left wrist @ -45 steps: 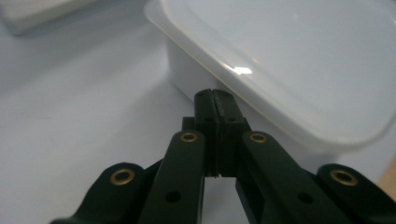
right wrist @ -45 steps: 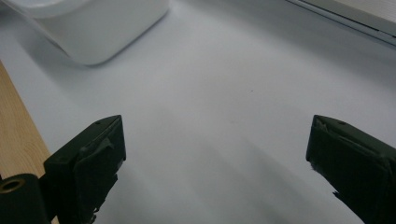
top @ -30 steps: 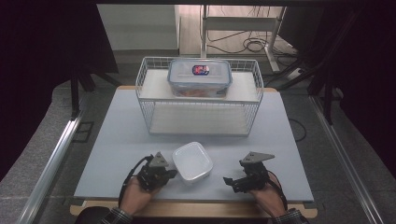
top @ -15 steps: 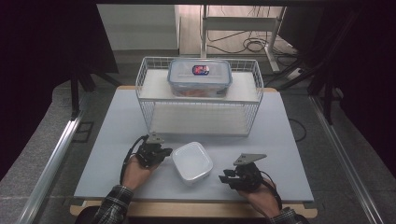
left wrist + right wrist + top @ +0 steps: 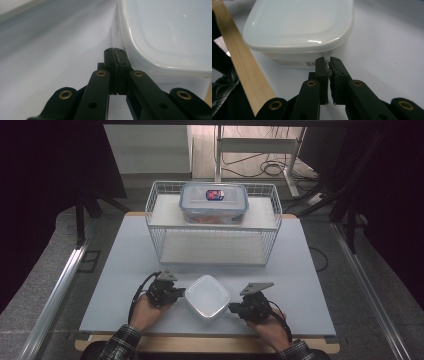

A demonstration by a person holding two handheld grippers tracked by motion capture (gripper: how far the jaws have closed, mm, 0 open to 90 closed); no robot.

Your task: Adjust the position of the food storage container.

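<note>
In the high view, a white lidded container [image 5: 207,296] is sitting on the pale worktop [image 5: 120,270], well in front of a wire basket [image 5: 214,227] at the far side. A clear lidded box [image 5: 214,202] with a red and blue label is resting on the basket's upper shelf. The left hand-held gripper [image 5: 176,293] is lying just beside the white container's left edge, with the person's left hand [image 5: 145,311] gripping it from behind. The right hand-held gripper [image 5: 235,308] is sitting just beside the container's right front corner, with the right hand [image 5: 272,324] behind it. Plaid sleeve cuffs are showing at the near edge of the worktop.

In the left gripper view, the left hand-held gripper [image 5: 115,53] is showing its jaws pressed together with nothing between them. Their tips are lying against the side wall of the white container [image 5: 170,32], just under the lid's rim, at a rounded corner.

In the right gripper view, the right hand-held gripper [image 5: 328,63] is showing its jaws almost together, with only a thin slit between the pads and nothing held. The tips are sitting just in front of the white container [image 5: 302,25], near a barcode sticker [image 5: 294,63] on its wall. The worktop's wooden edge strip [image 5: 242,65] is crossing to the left of the container.
</note>
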